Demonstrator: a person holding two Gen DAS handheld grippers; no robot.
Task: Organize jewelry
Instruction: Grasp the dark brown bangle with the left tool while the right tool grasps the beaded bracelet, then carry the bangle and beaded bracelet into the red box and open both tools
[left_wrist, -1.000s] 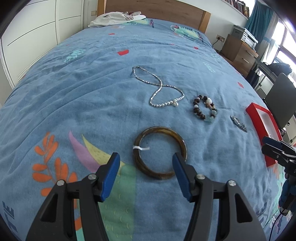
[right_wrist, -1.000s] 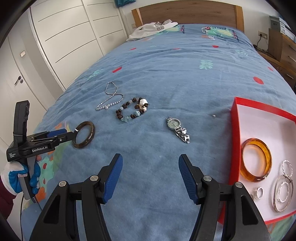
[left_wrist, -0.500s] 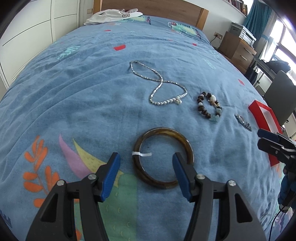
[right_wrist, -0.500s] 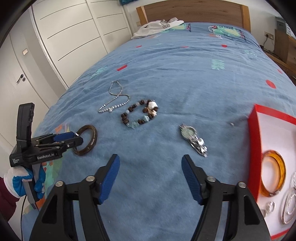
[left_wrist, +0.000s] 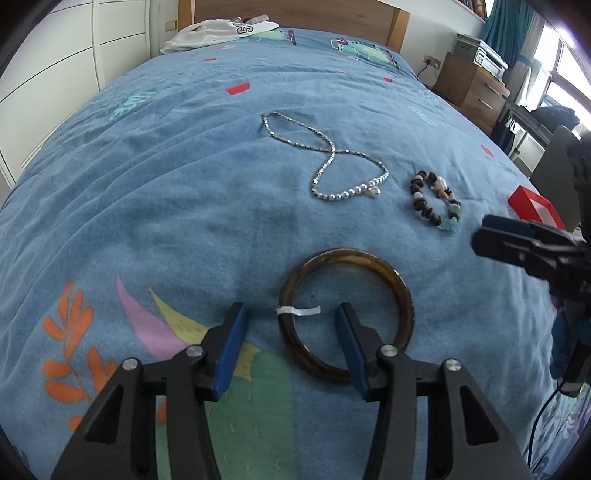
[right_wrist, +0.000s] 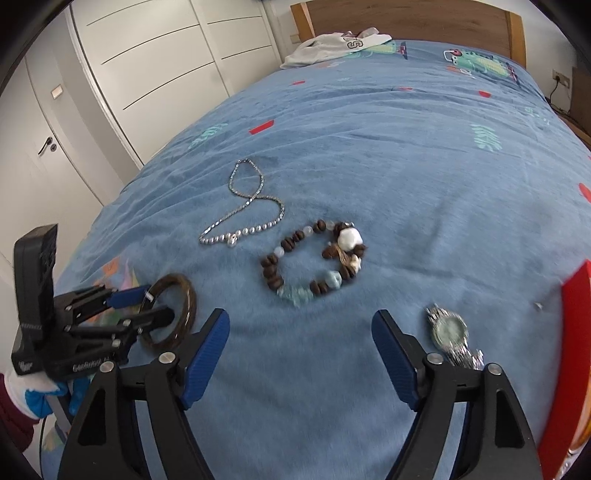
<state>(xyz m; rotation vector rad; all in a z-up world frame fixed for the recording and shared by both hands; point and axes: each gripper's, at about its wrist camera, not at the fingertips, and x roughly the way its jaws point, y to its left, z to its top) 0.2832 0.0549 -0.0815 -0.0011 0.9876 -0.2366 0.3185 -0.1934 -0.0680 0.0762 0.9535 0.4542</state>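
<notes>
On the bed (left_wrist: 184, 184), the brown bangle (left_wrist: 345, 310) lies just nearer me than the necklace (left_wrist: 332, 166). My left tongs (left_wrist: 291, 328), spread wide, straddle its tagged rim; I should close squarely there. My right tongs (right_wrist: 299, 350) hover wide, empty.

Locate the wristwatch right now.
Only the right wrist view shows it: the wristwatch lies flat on the blue bedspread, just outside the right gripper's right finger, between the beaded bracelet and the red tray.
</notes>
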